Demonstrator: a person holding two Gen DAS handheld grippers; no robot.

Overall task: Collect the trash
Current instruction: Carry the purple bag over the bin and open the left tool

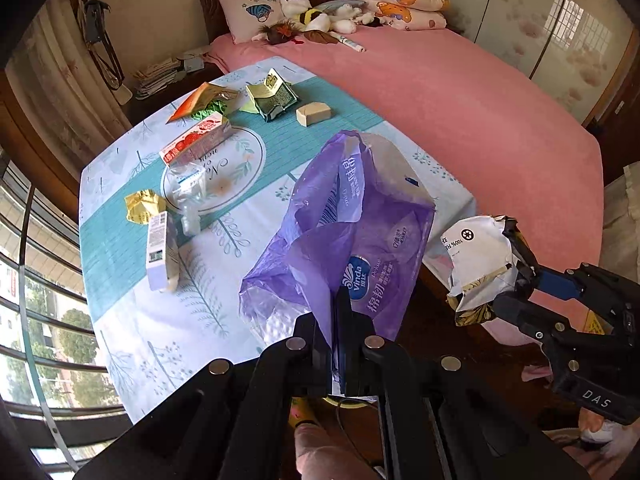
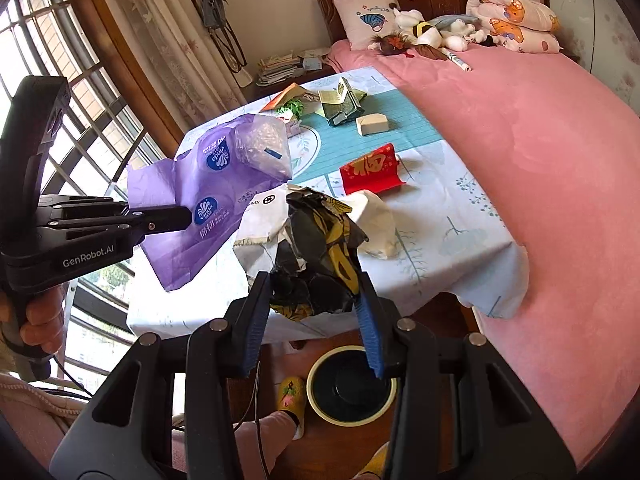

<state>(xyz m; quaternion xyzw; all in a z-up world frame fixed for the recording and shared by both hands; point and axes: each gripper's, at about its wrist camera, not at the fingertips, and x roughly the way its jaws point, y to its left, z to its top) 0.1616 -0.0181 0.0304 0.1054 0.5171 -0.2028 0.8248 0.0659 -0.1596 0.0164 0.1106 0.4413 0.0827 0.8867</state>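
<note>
My left gripper (image 1: 343, 312) is shut on a purple Vinda plastic wrapper (image 1: 348, 232), which hangs lifted over the table's near edge; the same gripper (image 2: 178, 216) and wrapper (image 2: 208, 184) show at the left of the right wrist view. My right gripper (image 2: 316, 292) is shut on a crumpled black, gold and white packet (image 2: 320, 240), held above the table edge; it also appears at the right of the left wrist view (image 1: 516, 284). A round bin (image 2: 314, 396) with a dark inside stands on the floor below the packet.
On the tablecloth (image 1: 120, 280) lie a red-and-white carton (image 1: 196, 140), a crushed green carton (image 1: 272, 96), a beige box (image 1: 314, 114), a clear bag (image 1: 186, 188), a gold wrapper (image 1: 144, 206), a pale box (image 1: 160, 252) and a red envelope (image 2: 372, 172). A pink bed (image 2: 540, 160) stands on the right.
</note>
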